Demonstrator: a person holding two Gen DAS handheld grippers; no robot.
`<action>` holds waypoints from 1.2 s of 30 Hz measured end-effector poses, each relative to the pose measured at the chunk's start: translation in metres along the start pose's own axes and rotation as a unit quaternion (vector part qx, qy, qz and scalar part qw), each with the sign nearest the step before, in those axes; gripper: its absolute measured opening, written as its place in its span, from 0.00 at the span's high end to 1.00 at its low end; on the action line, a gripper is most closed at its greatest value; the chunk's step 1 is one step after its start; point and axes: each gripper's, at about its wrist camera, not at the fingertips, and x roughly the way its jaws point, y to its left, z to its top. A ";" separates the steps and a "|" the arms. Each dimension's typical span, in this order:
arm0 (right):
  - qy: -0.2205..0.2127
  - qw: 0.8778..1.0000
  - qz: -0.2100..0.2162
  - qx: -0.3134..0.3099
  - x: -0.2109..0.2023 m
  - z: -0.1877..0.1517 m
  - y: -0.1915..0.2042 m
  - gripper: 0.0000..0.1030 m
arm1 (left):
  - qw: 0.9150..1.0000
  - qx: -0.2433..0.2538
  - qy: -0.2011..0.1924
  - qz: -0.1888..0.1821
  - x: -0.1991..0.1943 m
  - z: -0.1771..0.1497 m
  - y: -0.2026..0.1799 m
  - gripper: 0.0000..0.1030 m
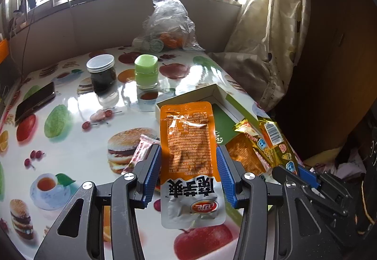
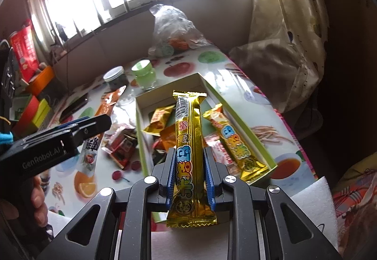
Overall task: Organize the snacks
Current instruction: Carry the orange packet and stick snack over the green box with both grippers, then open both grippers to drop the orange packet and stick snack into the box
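Left wrist view shows the left gripper (image 1: 188, 163) with its jaws clenched on an orange-and-silver snack pouch (image 1: 188, 142), held by its edges above the fruit-print worktop (image 1: 77, 142), just short of the open shallow box (image 1: 212, 94). Right wrist view shows the right gripper (image 2: 188, 165) clamped on a gold wafer bar (image 2: 188, 137), which stands over the box (image 2: 235, 104), where a matching gold bar (image 2: 235, 142) and several small packets already lie.

Both hands converge on the same box, so the likeliest trouble, as I judge it, is the two grippers knocking together over it; the left one already shows close at the edge of the right wrist view. The pouch is soft and slick and pinched only along its sides, so it could buckle and slip out short of the rim. The bar is long and may land across the other packets and overhang the box wall. A glass jar (image 1: 101, 76) and a green-lidded jar (image 1: 146, 71) stand well behind, out of the way.
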 end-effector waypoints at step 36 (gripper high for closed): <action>0.025 0.999 -0.044 0.010 0.038 -0.005 -0.028 0.79 | 0.998 0.012 0.060 -0.004 0.066 0.005 -0.029 0.53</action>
